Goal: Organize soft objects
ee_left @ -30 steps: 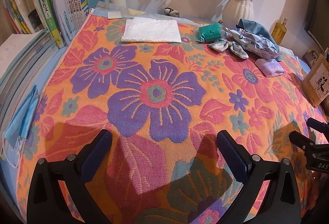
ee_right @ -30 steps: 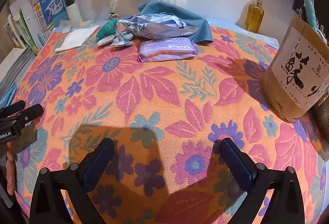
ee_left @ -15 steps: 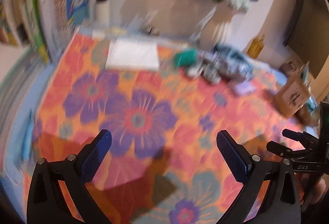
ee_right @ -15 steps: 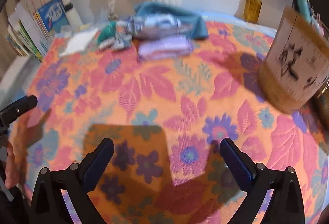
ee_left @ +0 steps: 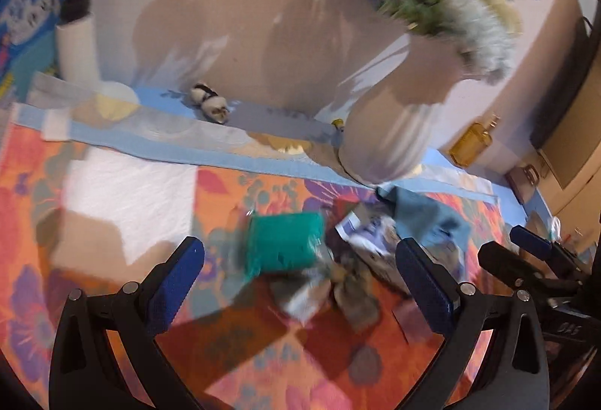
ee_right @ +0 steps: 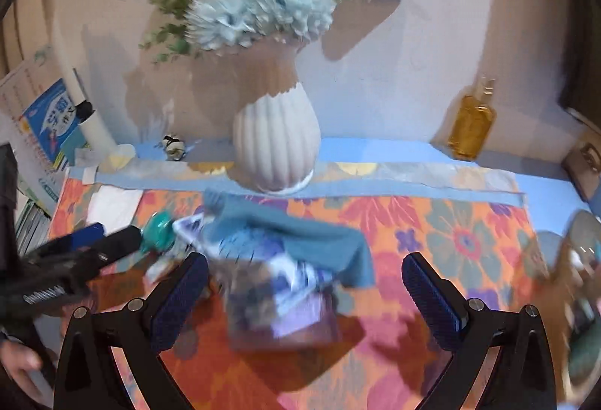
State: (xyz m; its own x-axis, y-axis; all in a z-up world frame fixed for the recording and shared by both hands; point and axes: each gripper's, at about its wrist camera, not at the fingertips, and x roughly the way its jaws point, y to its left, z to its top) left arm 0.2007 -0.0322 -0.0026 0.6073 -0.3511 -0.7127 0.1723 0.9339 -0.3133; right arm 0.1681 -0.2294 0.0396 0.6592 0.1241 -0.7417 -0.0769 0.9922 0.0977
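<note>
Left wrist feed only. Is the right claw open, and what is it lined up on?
Observer: The right claw is open and grips nothing.
Operator: Target?
Observer: A blurred blue-white pouch lies between its fingers in view, with a purple pack just in front of it.
Operator: How close is my claw to the green roll?
Observer: From the side, the left claw has its tip right beside the green roll. The blur hides whether they touch.

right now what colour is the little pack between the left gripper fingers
Teal green pack, wrapped in shiny film; clearest in the left wrist view.
</note>
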